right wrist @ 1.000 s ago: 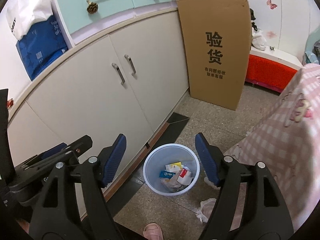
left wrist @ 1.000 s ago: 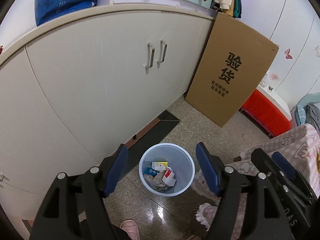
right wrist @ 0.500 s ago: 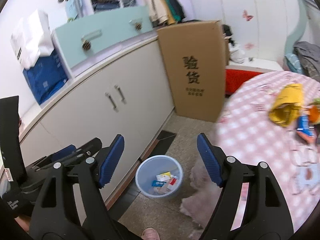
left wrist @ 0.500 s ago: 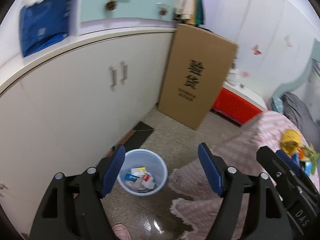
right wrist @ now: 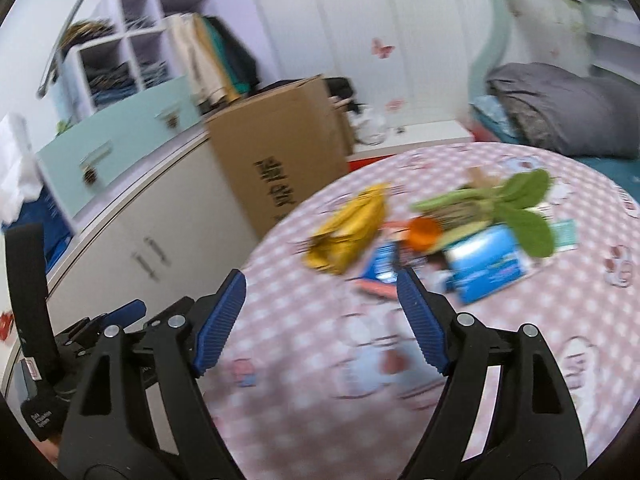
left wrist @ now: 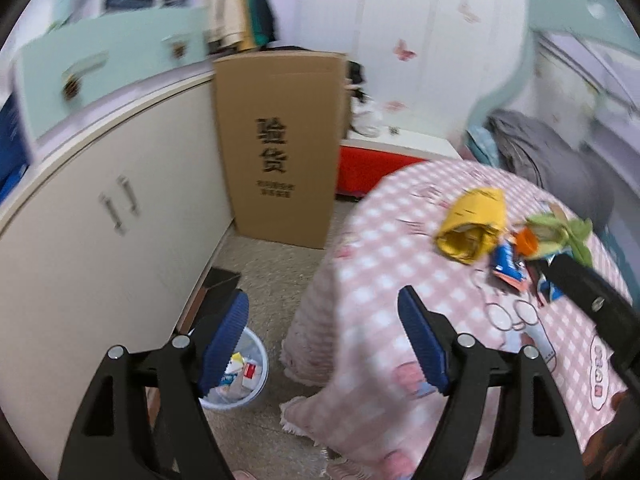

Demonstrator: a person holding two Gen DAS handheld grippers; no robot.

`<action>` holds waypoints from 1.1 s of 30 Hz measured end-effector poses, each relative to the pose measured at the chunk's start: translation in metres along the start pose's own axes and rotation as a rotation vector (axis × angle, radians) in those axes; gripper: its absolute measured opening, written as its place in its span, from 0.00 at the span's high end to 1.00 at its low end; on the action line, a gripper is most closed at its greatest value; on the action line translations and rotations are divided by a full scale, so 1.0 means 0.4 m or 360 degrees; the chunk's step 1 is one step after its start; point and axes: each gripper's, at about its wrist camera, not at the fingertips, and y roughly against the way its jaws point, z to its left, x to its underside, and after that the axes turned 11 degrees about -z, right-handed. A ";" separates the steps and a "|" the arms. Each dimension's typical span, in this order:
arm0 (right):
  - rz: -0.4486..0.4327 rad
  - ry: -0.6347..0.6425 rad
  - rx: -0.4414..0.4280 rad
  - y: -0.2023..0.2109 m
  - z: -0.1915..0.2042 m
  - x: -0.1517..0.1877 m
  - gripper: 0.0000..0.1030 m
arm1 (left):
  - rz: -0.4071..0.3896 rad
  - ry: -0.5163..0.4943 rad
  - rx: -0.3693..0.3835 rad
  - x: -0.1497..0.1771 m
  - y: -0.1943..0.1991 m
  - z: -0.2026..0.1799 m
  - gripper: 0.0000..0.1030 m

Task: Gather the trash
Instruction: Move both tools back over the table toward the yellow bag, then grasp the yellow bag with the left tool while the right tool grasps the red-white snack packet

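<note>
A pale blue trash bin (left wrist: pixel 256 364) with wrappers inside stands on the floor beside the round table (left wrist: pixel 384 264) with a pink checked cloth. On the table lie a crumpled yellow bag (left wrist: pixel 472 228) (right wrist: pixel 348 228), blue wrappers (left wrist: pixel 506 260) (right wrist: pixel 484 264), an orange piece (right wrist: pixel 424 230) and green leafy scraps (right wrist: pixel 516 204). My left gripper (left wrist: pixel 322 340) is open and empty, above the table's edge and the bin. My right gripper (right wrist: pixel 320 316) is open and empty over the cloth, short of the trash pile.
White cabinets (left wrist: pixel 100 216) run along the left. A tall cardboard box (left wrist: pixel 280 148) leans against them, with a red box (left wrist: pixel 368 168) behind the table. A bed with grey bedding (right wrist: pixel 560 108) lies at the far right.
Both grippers have swung up and to the right, away from the bin toward the table. The trash pile on the table has come into view. Both stay open.
</note>
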 end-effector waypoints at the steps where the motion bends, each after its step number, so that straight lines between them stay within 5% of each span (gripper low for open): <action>1: -0.0005 -0.0011 0.0021 -0.001 -0.021 -0.006 0.25 | 0.0003 -0.0038 0.0012 -0.003 -0.010 -0.021 0.27; 9: -0.0014 -0.0028 0.0145 -0.027 -0.104 -0.029 0.25 | 0.0012 -0.0395 -0.0002 -0.016 -0.108 -0.168 0.27; 19: -0.0016 0.0022 0.0224 -0.066 -0.139 -0.046 0.24 | -0.0014 -0.0578 0.0090 -0.047 -0.194 -0.235 0.28; 25: 0.0060 0.0037 0.0253 -0.100 -0.155 -0.034 0.24 | -0.0039 -0.0683 0.0221 -0.058 -0.210 -0.282 0.44; 27: 0.0102 0.0043 0.0233 -0.110 -0.154 -0.027 0.24 | -0.0032 -0.0721 0.0270 -0.059 -0.220 -0.298 0.56; 31: 0.0149 0.0077 0.0211 -0.121 -0.138 -0.015 0.25 | -0.0013 -0.0705 0.0386 -0.062 -0.226 -0.314 0.97; 33: 0.0156 0.0067 0.0184 -0.120 -0.131 -0.014 0.26 | -0.0020 -0.0694 0.0381 -0.063 -0.224 -0.311 0.99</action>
